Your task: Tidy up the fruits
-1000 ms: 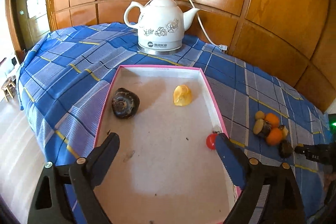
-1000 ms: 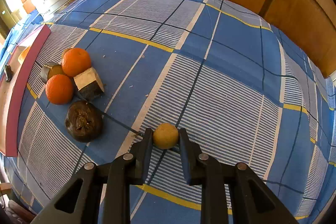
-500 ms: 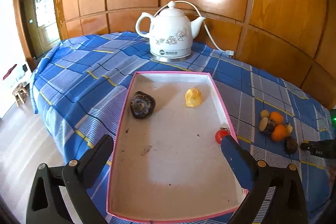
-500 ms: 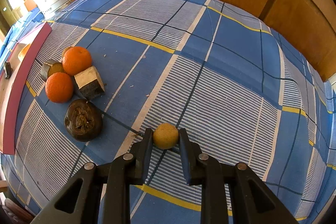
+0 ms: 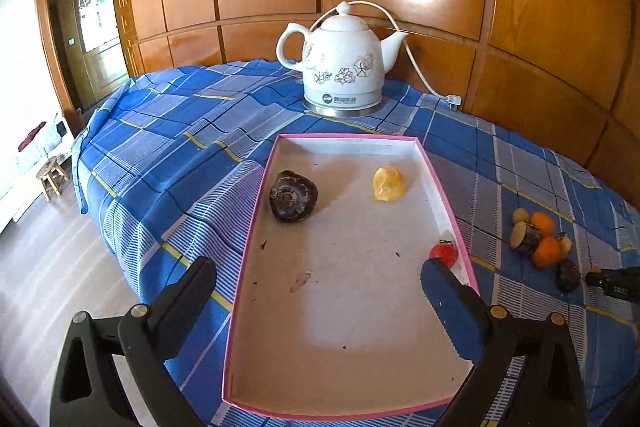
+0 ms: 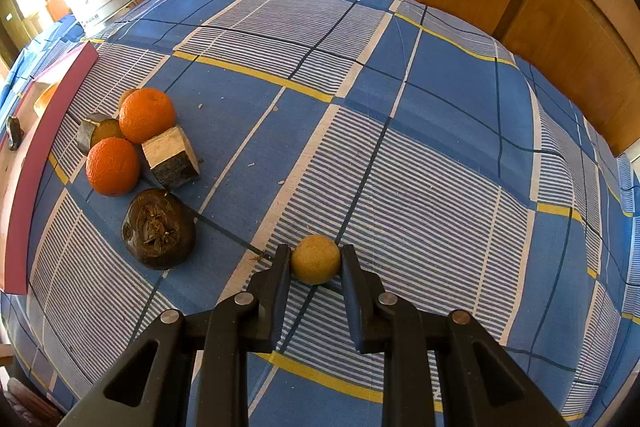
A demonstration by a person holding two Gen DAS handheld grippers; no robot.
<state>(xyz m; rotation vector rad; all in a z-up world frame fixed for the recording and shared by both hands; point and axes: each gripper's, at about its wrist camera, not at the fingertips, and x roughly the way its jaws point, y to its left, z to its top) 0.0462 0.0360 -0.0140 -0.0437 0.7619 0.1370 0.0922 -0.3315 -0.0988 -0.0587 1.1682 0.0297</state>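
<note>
Wood-panelled walls close in a table under a blue plaid cloth (image 6: pixel 440 131), with a white floral ceramic kettle (image 5: pixel 340 67) at the back. Over the last second the left gripper (image 5: pixel 320 283) has drawn up and back from the shallow pink-rimmed cardboard tray (image 5: pixel 448 203): the whole tray now fits in its view, where before only the far part did. Its fingers stand wide apart and hold nothing. Inside the tray lie a dark wrinkled fruit (image 5: pixel 293 194), a pale yellow fruit piece (image 5: pixel 388 183) and a small red tomato (image 5: pixel 443 255) by the right rim. The right gripper (image 6: pixel 315 261) has barely shifted; it is closed on a small round tan fruit (image 6: pixel 315 259), pinched between both fingertips just above or on the cloth; I cannot tell which. Left of it, between gripper and tray, sit two oranges (image 6: pixel 132 139), a cut bark-skinned chunk (image 6: pixel 172 157), another cut piece (image 6: pixel 98 133) and a second dark wrinkled fruit (image 6: pixel 159 229). My reading: the left side has finished a drop and cleared out, leaving the tray free for the tan fruit.
</note>
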